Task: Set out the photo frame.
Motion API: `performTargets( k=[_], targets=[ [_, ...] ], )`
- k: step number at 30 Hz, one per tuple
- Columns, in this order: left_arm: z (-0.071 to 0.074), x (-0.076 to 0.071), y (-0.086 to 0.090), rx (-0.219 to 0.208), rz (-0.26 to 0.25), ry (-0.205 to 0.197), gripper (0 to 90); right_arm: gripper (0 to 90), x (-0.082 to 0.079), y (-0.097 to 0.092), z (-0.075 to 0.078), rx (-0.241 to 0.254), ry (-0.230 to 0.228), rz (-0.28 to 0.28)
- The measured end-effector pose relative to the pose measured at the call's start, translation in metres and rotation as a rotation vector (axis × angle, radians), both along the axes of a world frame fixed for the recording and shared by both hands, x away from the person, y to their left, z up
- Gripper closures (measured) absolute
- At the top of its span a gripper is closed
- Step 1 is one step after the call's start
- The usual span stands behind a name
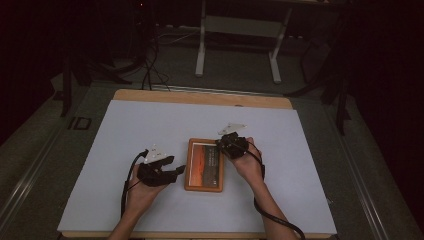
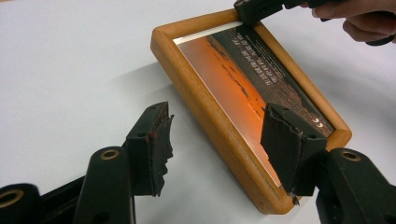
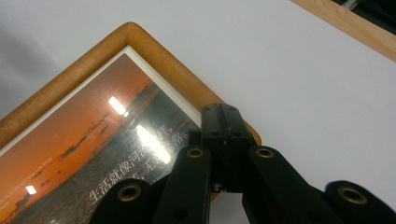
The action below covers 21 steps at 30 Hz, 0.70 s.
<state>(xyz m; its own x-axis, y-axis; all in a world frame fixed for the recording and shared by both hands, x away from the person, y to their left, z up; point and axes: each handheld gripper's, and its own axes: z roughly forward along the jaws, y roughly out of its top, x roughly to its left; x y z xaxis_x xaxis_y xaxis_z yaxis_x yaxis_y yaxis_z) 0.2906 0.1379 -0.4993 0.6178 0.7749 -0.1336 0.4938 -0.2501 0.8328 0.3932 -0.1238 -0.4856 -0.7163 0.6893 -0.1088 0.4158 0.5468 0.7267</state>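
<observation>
Near the front, the left gripper (image 2: 217,144) stood open astride the near-left edge of the frame (image 1: 204,165), pads not yet pressing. The frame lay flat mid-table. Farther off, the right gripper (image 1: 225,142), closed, pressed its far-right corner; lifting remained.

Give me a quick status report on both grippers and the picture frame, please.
Left gripper open, jaws astride the near edge of the picture frame. Right gripper shut, tips at the frame's far corner. Frame flat on the white mat. Nothing in the way.
</observation>
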Motion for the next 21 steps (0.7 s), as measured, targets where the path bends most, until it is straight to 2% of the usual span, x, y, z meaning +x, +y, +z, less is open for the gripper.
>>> performTargets(
  k=[8, 21],
  targets=[
    [-0.0025, 0.0025, 0.0031, -0.001, 0.006, 0.017, 42.2, 90.0, 0.0033, -0.0042, -0.0013, 0.001, 0.009, -0.011],
    [-0.0013, 0.0024, 0.0045, -0.003, 0.012, 0.012, 42.2, 90.0, 0.0057, -0.0095, -0.0050, 0.007, 0.018, -0.025]
  ],
)
